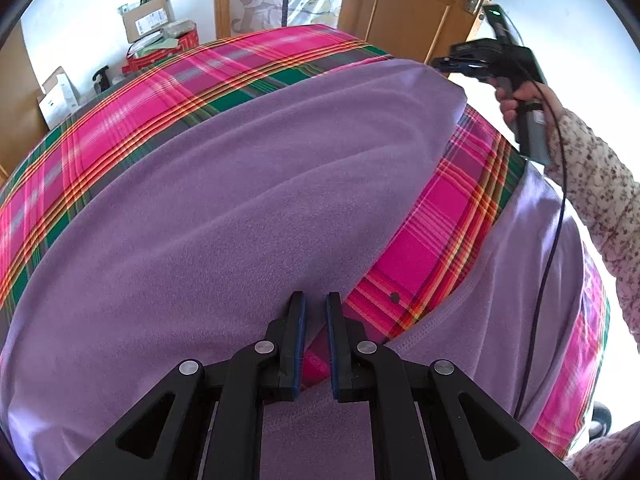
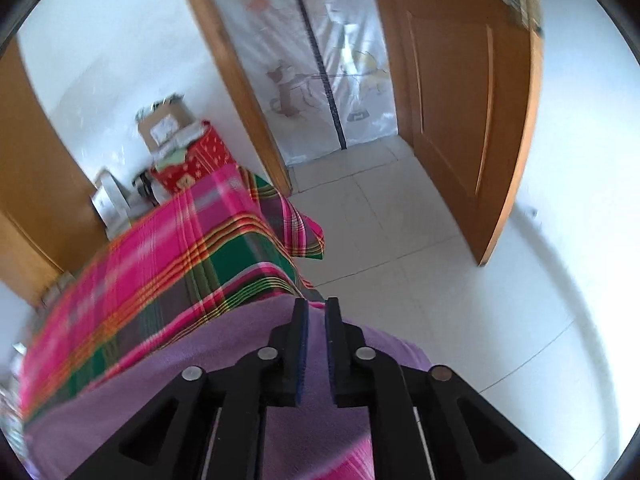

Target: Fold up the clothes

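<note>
Lilac fleece garment (image 1: 224,208) fills most of the left wrist view, spread over a pink, green and orange plaid cloth (image 1: 132,92) that covers the table. Its far edge runs as a curve from the lower left up to a rounded corner at the upper right of the frame, with a broad band of plaid bare beyond it. A second part of the fleece (image 1: 516,304) lies at the right, its stitched hem edging a wedge of bare plaid between the two parts. The left gripper (image 1: 316,304) sits at bottom centre, over the near edge of the fleece where it meets that wedge; its jaws stand nearly together with only a narrow slit between the blue pads, and whether they pinch cloth I cannot tell. At the upper right a hand in a floral sleeve (image 1: 520,100) holds the right gripper (image 1: 444,63) by the rounded corner of the fleece. Cardboard boxes (image 1: 150,18) crowd the upper left, past the table's far edge.

Right wrist view, motion-blurred: the right gripper (image 2: 316,308) is at bottom centre over the fleece's (image 2: 160,392) edge near the table corner. Its jaws are a little apart, and I cannot tell whether fleece is caught between them. Plaid cloth (image 2: 168,264) stretches to the left; a corner of it hangs down over the table's end. To the right lies open white tiled floor (image 2: 420,264), leading to a wooden door (image 2: 460,112) standing ajar.
</note>
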Tool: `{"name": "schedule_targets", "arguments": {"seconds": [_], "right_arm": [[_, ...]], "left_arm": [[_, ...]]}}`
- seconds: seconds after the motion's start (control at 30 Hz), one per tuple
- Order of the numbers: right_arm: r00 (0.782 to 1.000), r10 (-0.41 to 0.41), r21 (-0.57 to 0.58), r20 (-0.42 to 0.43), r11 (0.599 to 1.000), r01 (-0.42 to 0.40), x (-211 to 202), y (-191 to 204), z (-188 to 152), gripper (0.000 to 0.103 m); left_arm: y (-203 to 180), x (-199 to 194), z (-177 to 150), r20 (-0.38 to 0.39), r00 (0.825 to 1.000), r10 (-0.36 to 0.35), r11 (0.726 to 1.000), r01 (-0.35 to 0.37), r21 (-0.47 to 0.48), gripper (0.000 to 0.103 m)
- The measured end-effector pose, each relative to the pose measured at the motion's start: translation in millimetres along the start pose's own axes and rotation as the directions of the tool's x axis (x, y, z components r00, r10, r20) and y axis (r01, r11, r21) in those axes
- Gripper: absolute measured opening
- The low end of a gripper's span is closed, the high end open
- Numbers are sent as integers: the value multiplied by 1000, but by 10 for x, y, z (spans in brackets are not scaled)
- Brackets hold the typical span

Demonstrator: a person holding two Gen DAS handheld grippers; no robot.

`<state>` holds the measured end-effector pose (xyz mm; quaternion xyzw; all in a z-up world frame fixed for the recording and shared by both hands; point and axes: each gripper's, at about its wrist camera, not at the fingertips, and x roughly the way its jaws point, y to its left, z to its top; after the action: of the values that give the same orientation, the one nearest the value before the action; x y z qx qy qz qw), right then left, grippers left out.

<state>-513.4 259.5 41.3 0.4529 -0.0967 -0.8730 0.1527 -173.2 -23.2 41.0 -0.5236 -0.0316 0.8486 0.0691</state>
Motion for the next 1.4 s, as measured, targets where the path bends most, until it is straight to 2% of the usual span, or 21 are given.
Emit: {"name": "schedule_targets", "arguments": {"seconds": [0.1,0.23,0.37,0.47,0.57,0.63,0.67,0.7,0.9,0.97,1.07,1.17,1.23,1.4], "right_arm": [[998,64,89,-10,994,-63,-176,-269,-105,28],[987,162,237,-15,959,-154,-342,-610,-287,37],[952,298,358,-65,898,-257,-255,-739,-443,38],[946,312,361,-93,895,-260,-130,-685,-460,41],[935,348,403,-74,868,-291,-51,-659,-473,41],[932,359,416,-55,857,-305,-34,-644,-472,35],[933,358,413,-49,857,-307,-35,-630,-464,18],[933,356,410,-44,858,-309,-36,-617,-456,7],[960,279,355,29,895,-270,-245,-567,-382,4],[982,186,347,20,920,-181,-250,-584,-381,2],[984,178,377,-13,912,-160,-176,-632,-423,2],[998,63,349,-21,936,-52,-195,-631,-444,1],[1000,-11,335,-23,942,18,-242,-625,-434,1],[1000,-23,320,2,947,21,-497,-560,-445,3]], "left_arm": [[6,-9,-6,3,1000,0,1000,0,-2,10],[-3,-16,0,4,1000,7,1000,-7,2,10],[-13,-9,-3,4,1000,16,1000,-16,-3,10],[-20,-3,-11,6,1000,19,1000,-19,-4,10],[-22,6,-8,5,1000,17,1000,-17,-7,10],[-24,6,-7,4,1000,18,1000,-17,-6,10],[-27,2,-10,4,1000,18,1000,-18,-5,10],[-29,-2,-13,4,1000,19,1000,-19,-4,10],[-17,-12,-22,4,1000,14,1000,-13,-11,10],[-15,-20,-33,4,1000,13,1000,-13,-10,10],[-10,-34,-52,1,1000,14,1000,-14,-10,10],[-13,-56,-73,-7,1000,8,1000,-9,-12,10],[-12,-77,-97,-12,1000,0,1000,0,-14,10],[-9,-253,-179,14,1000,-4,1000,5,-24,10]]}}
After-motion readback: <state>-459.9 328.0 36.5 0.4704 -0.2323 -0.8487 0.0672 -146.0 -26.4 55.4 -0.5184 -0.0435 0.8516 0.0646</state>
